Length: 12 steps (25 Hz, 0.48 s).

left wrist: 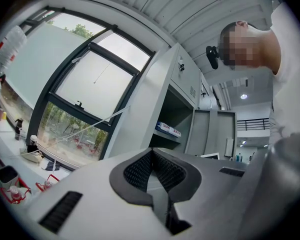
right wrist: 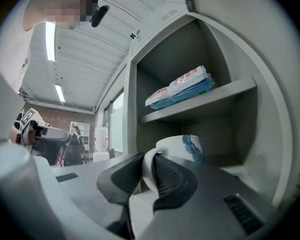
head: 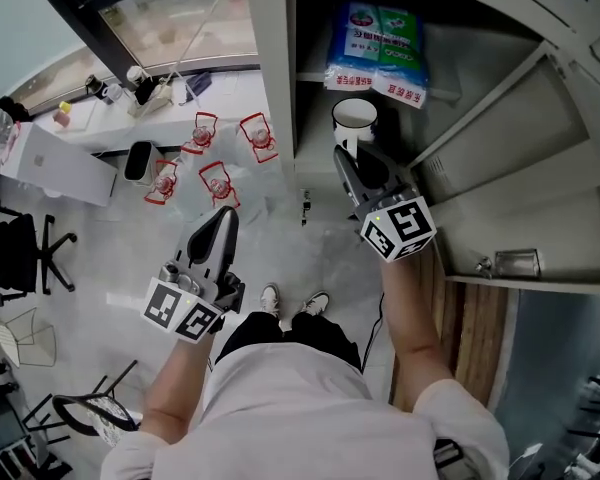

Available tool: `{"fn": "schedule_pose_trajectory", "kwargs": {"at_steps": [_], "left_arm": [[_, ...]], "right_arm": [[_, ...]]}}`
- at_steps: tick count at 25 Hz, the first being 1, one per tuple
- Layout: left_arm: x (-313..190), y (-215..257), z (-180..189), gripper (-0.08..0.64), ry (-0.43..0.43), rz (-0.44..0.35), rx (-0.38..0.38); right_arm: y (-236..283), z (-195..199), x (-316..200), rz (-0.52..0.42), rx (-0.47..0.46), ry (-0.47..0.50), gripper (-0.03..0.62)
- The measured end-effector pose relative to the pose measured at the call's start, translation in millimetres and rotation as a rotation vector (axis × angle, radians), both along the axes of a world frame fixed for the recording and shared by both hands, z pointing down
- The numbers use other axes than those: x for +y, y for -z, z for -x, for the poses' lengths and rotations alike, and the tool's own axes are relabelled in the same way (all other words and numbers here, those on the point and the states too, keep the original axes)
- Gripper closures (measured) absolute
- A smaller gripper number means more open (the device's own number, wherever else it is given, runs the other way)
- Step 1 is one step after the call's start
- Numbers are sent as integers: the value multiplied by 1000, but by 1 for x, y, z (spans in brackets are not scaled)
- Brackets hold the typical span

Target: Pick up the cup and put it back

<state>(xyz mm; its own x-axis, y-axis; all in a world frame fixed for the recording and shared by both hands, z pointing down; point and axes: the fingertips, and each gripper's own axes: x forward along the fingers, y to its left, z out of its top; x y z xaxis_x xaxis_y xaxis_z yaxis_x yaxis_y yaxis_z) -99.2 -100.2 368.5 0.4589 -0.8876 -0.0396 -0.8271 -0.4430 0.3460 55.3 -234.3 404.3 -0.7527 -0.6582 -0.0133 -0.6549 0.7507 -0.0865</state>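
A white cup [head: 355, 118] with a blue mark on its side [right wrist: 182, 146] is inside the open grey cabinet [head: 275, 88], below the upper shelf. My right gripper [head: 348, 156] reaches into the cabinet and is shut on the cup's handle [right wrist: 145, 166], which sits between the two dark pads. Whether the cup rests on the shelf or hangs just above it I cannot tell. My left gripper [head: 224, 220] is held low at the left, outside the cabinet, over the floor. Its jaws meet with nothing between them [left wrist: 152, 179].
A blue-and-green soft packet [head: 376, 52] lies on the upper shelf [right wrist: 200, 101]. The cabinet's door [head: 540, 158] stands open at the right, and a small glass object [head: 516, 263] sits on a lower shelf. Red-framed bottles [head: 216, 160] stand on the floor by the window.
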Motion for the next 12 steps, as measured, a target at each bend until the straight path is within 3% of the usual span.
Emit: {"fn": "schedule_pose_trajectory", "kwargs": {"at_steps": [12], "left_arm": [[7, -12, 2, 538, 33, 28, 2]], "right_arm": [[-27, 10, -31, 76, -29, -11, 529]]}}
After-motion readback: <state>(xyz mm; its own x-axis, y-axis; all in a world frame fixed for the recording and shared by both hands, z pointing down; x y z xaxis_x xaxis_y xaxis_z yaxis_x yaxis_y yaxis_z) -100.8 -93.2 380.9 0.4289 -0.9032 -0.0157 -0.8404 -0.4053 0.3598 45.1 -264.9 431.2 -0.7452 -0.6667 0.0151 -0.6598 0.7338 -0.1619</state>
